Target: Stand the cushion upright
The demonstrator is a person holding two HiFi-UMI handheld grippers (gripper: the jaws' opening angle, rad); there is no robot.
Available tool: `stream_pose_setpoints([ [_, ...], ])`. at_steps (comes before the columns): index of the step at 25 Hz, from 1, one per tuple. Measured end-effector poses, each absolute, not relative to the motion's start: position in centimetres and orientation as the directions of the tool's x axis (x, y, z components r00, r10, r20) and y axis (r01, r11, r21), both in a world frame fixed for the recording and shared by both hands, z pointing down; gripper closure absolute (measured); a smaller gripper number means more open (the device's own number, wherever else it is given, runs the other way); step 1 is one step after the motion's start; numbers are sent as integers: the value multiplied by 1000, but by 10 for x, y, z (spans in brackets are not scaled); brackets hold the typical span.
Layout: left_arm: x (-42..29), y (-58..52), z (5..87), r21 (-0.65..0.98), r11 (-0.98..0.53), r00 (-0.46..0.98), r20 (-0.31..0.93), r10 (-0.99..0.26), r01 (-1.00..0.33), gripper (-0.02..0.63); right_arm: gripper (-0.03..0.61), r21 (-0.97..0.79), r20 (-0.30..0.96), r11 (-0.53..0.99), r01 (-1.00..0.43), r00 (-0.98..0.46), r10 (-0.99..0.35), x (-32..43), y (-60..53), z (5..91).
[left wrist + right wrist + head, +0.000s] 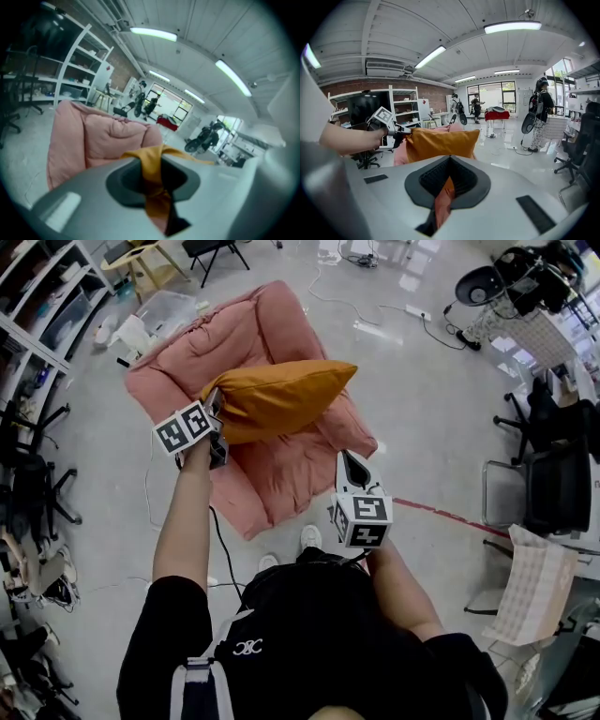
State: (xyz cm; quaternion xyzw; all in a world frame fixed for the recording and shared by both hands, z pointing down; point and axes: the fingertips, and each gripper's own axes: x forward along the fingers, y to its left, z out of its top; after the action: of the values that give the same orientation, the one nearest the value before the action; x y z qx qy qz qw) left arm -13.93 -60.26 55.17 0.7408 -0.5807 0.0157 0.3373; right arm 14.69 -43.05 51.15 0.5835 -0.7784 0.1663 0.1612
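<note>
Orange cushion (277, 397) hangs in the air over the seat of the pink armchair (267, 479), nearer its back edge than its front. Its long axis lies about level, running from the left gripper (215, 401) across to a free corner over the armchair's right edge. That gripper is clamped on the cushion's near-left corner. The right gripper (349, 463), by the front-right corner, holds nothing, its jaws a narrow slit apart.

Grey floor (422, 399) carries pink armchair (272, 474) and cables (375, 310).
</note>
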Motion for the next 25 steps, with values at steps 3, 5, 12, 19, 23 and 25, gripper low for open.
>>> stream_pose_setpoints([
  [3,-152,-636,551,425,-81,278,425,-862,-902,540,586,-52,459,266,-963,-259,-850,155,-439,515],
  [5,-161,-656,555,384,-72,250,438,-863,-920,538,586,-46,471,255,-966,-246,-847,163,-442,519],
  [12,-229,-719,590,212,68,59,540,-839,-975,531,586,-30,514,225,-974,-208,-832,181,-458,534],
  [19,-264,-748,602,125,74,16,604,-797,-989,483,586,-25,552,244,-970,-216,-806,182,-461,552],
  [23,-243,-759,590,215,-10,128,542,-831,-976,469,586,-31,554,250,-968,-225,-802,182,-465,554],
  [25,-237,-756,582,304,-55,208,496,-843,-951,458,586,-37,551,256,-966,-233,-802,180,-466,553],
])
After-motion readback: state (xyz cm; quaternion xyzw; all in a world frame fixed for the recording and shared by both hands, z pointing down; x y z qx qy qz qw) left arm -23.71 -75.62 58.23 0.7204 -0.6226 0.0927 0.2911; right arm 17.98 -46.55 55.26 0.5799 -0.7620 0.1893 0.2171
